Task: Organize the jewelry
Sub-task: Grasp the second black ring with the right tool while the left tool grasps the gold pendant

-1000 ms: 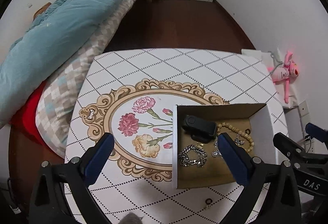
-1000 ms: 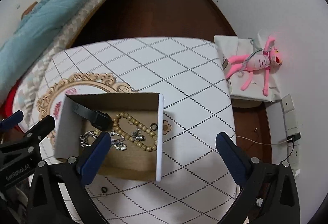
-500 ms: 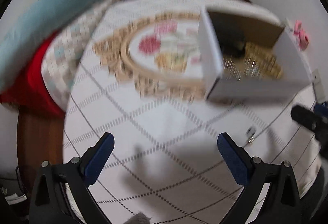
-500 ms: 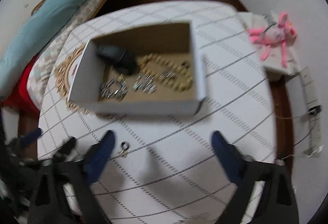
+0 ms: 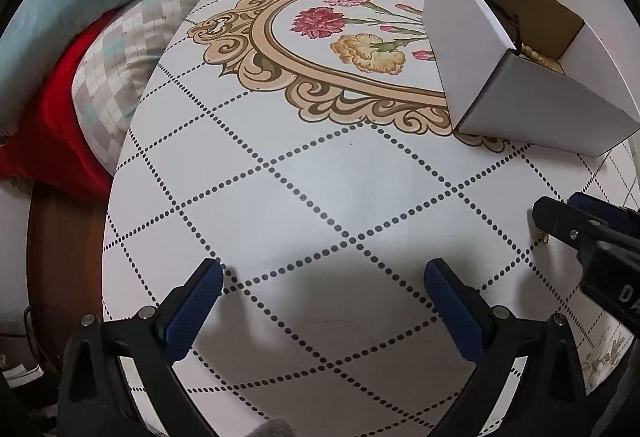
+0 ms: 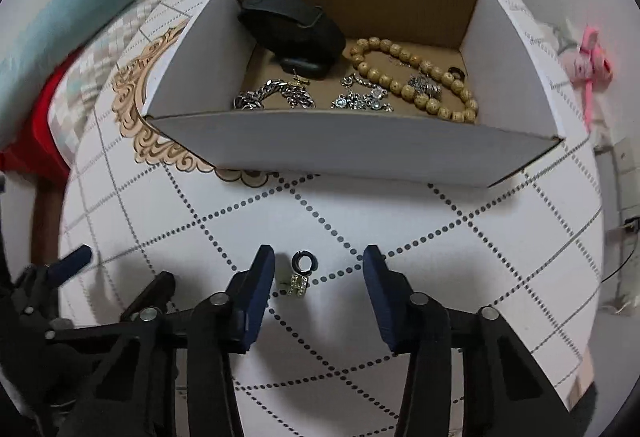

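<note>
The right gripper [image 6: 318,277] sits low in the right wrist view, with its jaws partly open and nothing in them. Between its blue pads lies an earring [image 6: 301,273], a dark ring with a small gold bit under it. It lies on the table [image 6: 400,237], nearer the left pad. The gripper is set this way so the pads can close on the earring from both sides.

Above it, in the middle of that view, is the box [image 6: 352,153]. It is open at the top so things can be dropped in. Inside are a bead string [image 6: 416,75] on the right, a silver chain [image 6: 276,95] on the left, a small silver piece [image 6: 360,99] between them, and a black thing [image 6: 296,33] at the back. I think the earring is the last thing left out, and it should go in the box too.

The left gripper [image 5: 322,307] is at the bottom of the left wrist view. Its jaws are wide open and empty, over bare table. It looks like it is just waiting, out of the way. The box shows at the upper right there.

The earring is tiny and flat, so it may slip out of the pads.
</note>
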The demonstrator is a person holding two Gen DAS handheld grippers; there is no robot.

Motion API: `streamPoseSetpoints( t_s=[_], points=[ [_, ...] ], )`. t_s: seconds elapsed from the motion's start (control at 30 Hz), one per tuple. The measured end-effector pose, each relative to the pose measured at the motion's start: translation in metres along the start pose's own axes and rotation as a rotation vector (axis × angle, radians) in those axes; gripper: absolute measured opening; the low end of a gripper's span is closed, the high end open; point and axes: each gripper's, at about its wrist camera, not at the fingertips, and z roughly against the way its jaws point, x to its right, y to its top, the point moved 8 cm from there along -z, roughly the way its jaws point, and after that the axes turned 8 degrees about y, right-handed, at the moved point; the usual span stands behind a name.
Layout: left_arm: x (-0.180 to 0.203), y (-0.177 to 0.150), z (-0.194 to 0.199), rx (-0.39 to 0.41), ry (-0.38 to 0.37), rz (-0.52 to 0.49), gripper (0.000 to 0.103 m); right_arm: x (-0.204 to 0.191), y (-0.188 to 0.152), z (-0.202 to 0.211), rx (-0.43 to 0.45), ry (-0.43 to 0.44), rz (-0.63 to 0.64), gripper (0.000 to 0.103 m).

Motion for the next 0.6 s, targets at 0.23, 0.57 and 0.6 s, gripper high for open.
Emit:
streamPoseSetpoints(
  t_s=[0.23, 0.57, 0.6],
  points=[
    [0.002, -0.005, 0.004, 0.012, 0.024, -0.007, 0.103, -0.002, -0.002, 0.002, 0.013, -0.014, 0.033, 0.012],
    [0.047, -0.003, 0.044, 0.103, -0.089, -0.016, 0.102, 0.066, -0.011, 0.048, 0.102, 0.001, -0.128, 0.012],
    [0.058, -0.003, 0.048, 0.114, -0.106, -0.034, 0.102, 0.072, -0.014, 0.048, 0.104, -0.004, -0.141, 0.012]
  ],
)
